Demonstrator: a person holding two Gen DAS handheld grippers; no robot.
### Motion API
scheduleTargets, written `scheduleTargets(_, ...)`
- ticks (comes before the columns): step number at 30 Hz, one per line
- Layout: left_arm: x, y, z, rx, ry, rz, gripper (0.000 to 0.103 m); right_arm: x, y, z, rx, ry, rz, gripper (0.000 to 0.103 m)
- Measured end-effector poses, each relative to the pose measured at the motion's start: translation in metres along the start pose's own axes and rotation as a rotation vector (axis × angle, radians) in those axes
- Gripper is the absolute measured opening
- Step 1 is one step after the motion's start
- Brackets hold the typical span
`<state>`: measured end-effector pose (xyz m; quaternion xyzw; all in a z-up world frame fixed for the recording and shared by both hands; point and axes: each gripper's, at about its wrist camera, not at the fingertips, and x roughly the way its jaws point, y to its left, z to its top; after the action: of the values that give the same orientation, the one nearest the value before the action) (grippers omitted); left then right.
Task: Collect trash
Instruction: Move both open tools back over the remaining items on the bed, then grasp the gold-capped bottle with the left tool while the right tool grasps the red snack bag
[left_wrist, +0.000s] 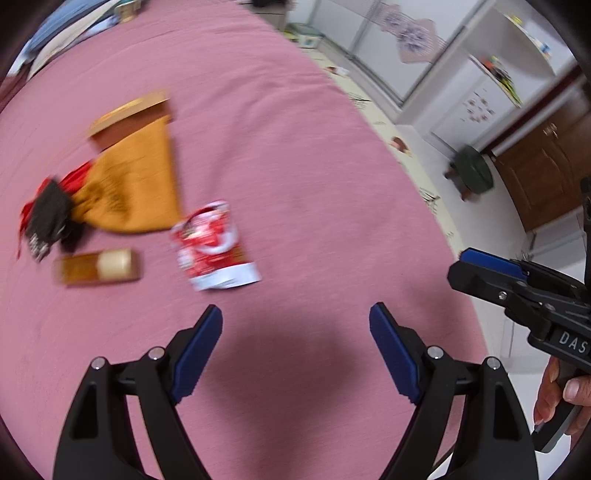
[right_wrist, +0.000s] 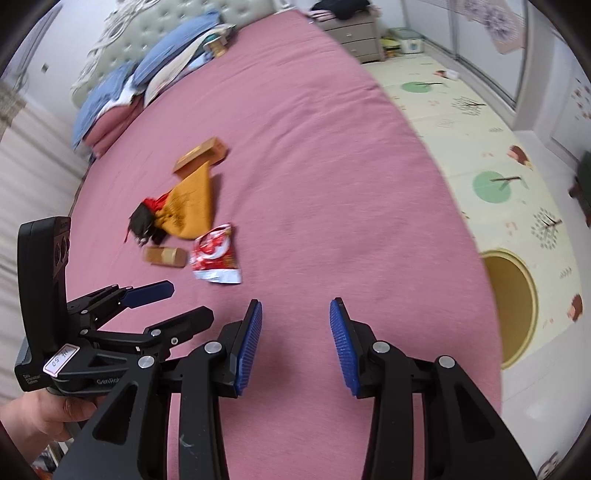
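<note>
Trash lies in a loose group on a pink bedspread (left_wrist: 295, 147). Nearest is a red and white snack wrapper (left_wrist: 214, 247) (right_wrist: 216, 254). Left of it lies a small gold box (left_wrist: 99, 266) (right_wrist: 164, 256). Behind them rest an orange cloth pouch (left_wrist: 136, 184) (right_wrist: 194, 205) with a black and red bundle (left_wrist: 50, 214) (right_wrist: 144, 219) and a brown and gold box (left_wrist: 129, 118) (right_wrist: 201, 155). My left gripper (left_wrist: 295, 317) (right_wrist: 184, 301) hovers open over the bedspread, short of the wrapper. My right gripper (right_wrist: 295, 314) (left_wrist: 458, 266) is open and empty, to the right of the left one.
Blue pillows (right_wrist: 122, 85) and a padded headboard (right_wrist: 147, 29) are at the bed's far end. Right of the bed lies a patterned floor mat (right_wrist: 480, 155) with a round gold bin (right_wrist: 509, 306). A bedside drawer unit (right_wrist: 354, 33), wardrobe doors (left_wrist: 369, 33) and a green stool (left_wrist: 472, 168) stand beyond.
</note>
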<state>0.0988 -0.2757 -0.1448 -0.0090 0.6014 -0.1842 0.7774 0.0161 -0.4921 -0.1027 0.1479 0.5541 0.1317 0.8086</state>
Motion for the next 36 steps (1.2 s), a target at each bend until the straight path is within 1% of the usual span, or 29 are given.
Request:
scheduleTargets(7, -0.005, 0.063, -0.011, -0.126, -0.006, 0.041, 0.081, 0.037, 0.038, 0.014, -0.042, 0.043, 0.028, 0.039)
scheduleTargets(8, -0.005, 0.071, -0.011, -0.146, -0.007, 0.045, 0.081, 0.04, 0.041, 0.016, -0.047, 0.048, 0.028, 0.04)
scheduleTargets(10, -0.004, 0.086, -0.011, -0.178, -0.009, 0.054, 0.081, 0.05, 0.048, 0.02, -0.059, 0.062, 0.031, 0.046)
scheduleTargets(13, -0.001, 0.109, -0.009, -0.236, -0.012, 0.057, 0.081, 0.067, 0.058, 0.025, -0.075, 0.083, 0.033, 0.047)
scheduleTargets(19, 0.012, 0.15, -0.006, -0.378, -0.013, 0.072, 0.082, 0.1, 0.073, 0.038, -0.1, 0.113, 0.024, 0.051)
scheduleTargets(23, 0.024, 0.177, 0.0, -0.499, -0.019, 0.063, 0.082, 0.118, 0.08, 0.044, -0.106, 0.132, 0.024, 0.052)
scheduleTargets(26, 0.032, 0.189, 0.004, -0.563, -0.023, 0.056, 0.082, 0.129, 0.083, 0.046, -0.11, 0.144, 0.026, 0.057)
scheduleTargets(32, 0.048, 0.206, 0.019, -0.663, -0.019, 0.06, 0.082, 0.15, 0.091, 0.049, -0.125, 0.17, 0.039, 0.058)
scheduleTargets(34, 0.057, 0.211, 0.023, -0.706, -0.006, 0.062, 0.082, 0.157, 0.091, 0.049, -0.121, 0.183, 0.042, 0.058)
scheduleTargets(36, 0.063, 0.213, 0.023, -0.724, 0.007, 0.071, 0.082, 0.164, 0.091, 0.048, -0.118, 0.194, 0.036, 0.058)
